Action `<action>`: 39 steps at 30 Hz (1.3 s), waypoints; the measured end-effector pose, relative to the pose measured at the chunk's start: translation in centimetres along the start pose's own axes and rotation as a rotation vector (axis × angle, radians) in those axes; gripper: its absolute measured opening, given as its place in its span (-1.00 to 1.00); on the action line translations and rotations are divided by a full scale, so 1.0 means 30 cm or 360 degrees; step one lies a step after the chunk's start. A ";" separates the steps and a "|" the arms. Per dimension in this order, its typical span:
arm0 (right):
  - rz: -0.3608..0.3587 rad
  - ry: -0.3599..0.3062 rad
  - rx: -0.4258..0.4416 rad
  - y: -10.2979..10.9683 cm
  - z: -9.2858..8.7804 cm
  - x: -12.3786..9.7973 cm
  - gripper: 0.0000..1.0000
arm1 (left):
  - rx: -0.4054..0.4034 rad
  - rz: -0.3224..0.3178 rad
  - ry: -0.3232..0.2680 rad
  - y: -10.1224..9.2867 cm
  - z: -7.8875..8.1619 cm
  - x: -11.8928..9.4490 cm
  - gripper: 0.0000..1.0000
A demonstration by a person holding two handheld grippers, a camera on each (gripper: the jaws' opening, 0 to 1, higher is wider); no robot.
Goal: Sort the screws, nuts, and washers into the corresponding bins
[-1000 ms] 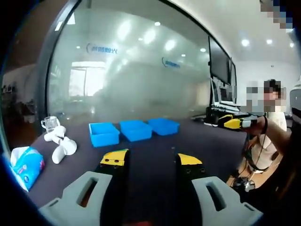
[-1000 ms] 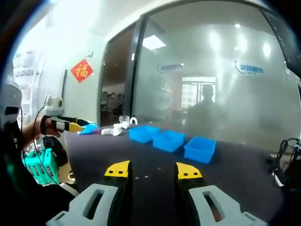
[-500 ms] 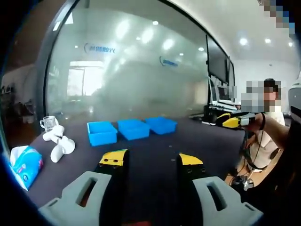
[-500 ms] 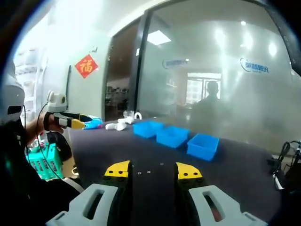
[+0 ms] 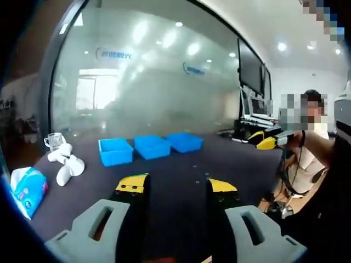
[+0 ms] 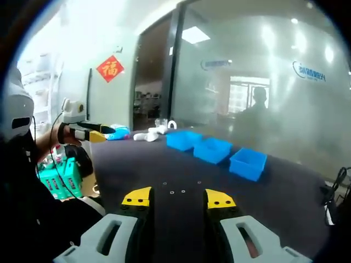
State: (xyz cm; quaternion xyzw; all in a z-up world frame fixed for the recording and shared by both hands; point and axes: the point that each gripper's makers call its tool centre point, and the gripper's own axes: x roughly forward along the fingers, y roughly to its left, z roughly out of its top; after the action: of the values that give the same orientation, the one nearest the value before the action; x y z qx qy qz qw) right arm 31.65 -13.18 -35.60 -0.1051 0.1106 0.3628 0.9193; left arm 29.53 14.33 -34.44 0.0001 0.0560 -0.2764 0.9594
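I had both grippers raised above the dark table (image 5: pixel 175 164), neither touching anything. The left gripper (image 5: pixel 175 186) had its fingers (image 5: pixel 133 184) released, with bare table showing in the gap between them; the right gripper (image 6: pixel 178 197) was the same, fingers (image 6: pixel 137 197) spread apart and grasping nothing.

In the left gripper view, three blue bins (image 5: pixel 149 148) sat in a row at about 11 o'clock from my fingers, each just beside the next. Well to their left lay a white jointed object (image 5: pixel 66 164), with a small clear glass (image 5: pixel 54 141) just behind it and a blue-and-white packet (image 5: pixel 27 186) near the table edge at 9 o'clock. A few tiny fasteners (image 5: pixel 198 171) dotted the table just ahead of the fingertips; I could not tell screws from nuts or washers.

In the right gripper view, the bins ran toward 1 o'clock, and small parts (image 6: pixel 176 191) lay between the fingertips and the bins.
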 end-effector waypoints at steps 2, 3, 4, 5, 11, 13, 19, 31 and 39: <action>0.0023 0.0035 -0.0014 -0.002 -0.006 0.007 -0.37 | -0.0004 -0.0008 0.0005 -0.002 -0.003 -0.001 -0.22; 0.0030 0.0041 -0.0018 -0.003 -0.006 0.010 -0.37 | -0.0009 -0.0014 0.0007 -0.003 -0.005 -0.001 -0.22; 0.0040 0.0052 -0.0019 -0.004 -0.006 0.014 -0.37 | -0.0013 -0.0018 0.0010 -0.004 -0.007 -0.002 -0.22; 0.0049 0.0063 -0.0025 -0.003 -0.007 0.017 -0.37 | -0.0021 -0.0021 0.0014 -0.004 -0.010 -0.003 -0.22; 0.0084 0.0086 -0.0039 0.000 0.003 0.028 -0.37 | -0.0024 -0.0027 0.0039 0.000 -0.026 -0.009 -0.22; 0.0093 0.0079 -0.0027 0.004 0.006 0.030 -0.37 | -0.0027 -0.0022 0.0042 0.003 -0.028 -0.011 -0.22; 0.0112 0.0083 -0.0028 0.020 0.001 0.042 -0.37 | -0.0026 -0.0026 0.0043 0.001 -0.031 -0.011 -0.22; 0.0139 0.0082 -0.0041 0.031 0.014 0.055 -0.37 | -0.0011 -0.0028 0.0065 0.000 -0.039 -0.011 -0.22; 0.0189 0.0133 -0.0101 0.039 0.016 0.078 -0.37 | -0.0029 -0.0064 0.0099 -0.018 -0.061 -0.005 -0.19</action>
State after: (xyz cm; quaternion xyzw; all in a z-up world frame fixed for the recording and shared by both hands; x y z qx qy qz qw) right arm 32.56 -10.70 -35.95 -0.1425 0.1433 0.4153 0.8870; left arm 28.91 14.02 -36.23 -0.0011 0.0884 -0.2948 0.9515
